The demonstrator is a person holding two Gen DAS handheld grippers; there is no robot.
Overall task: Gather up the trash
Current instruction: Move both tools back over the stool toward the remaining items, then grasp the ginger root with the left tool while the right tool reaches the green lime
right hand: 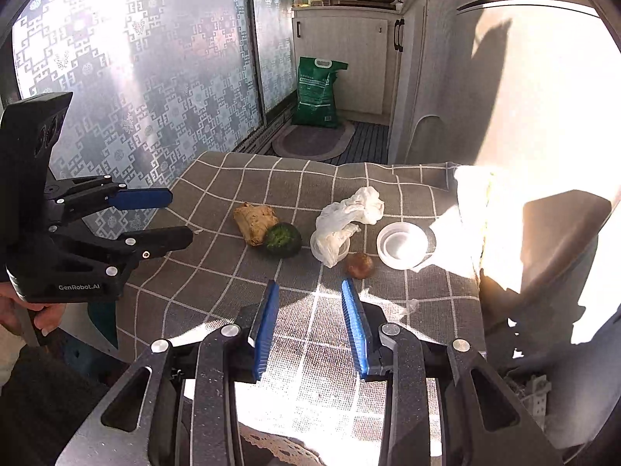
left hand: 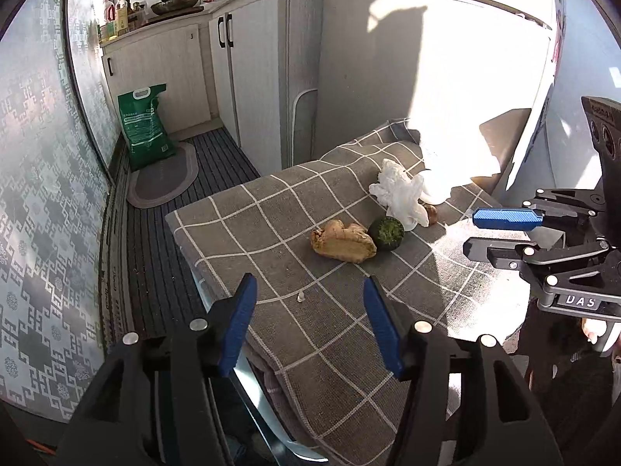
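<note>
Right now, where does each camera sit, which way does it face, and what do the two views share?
Left wrist: on the left gripper, facing down across the checked cloth toward the ginger root; the right gripper shows at right.
Right wrist: on the right gripper, facing the crumpled tissue; the left gripper and a hand show at left.
Shared: cloth, ginger, tissue, green bag.

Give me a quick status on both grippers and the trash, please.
Left gripper open, empty. Right gripper open, empty. Crumpled white plastic bag, tan ginger piece, green round peel untouched on grey checked tablecloth. Nothing blocking.
</note>
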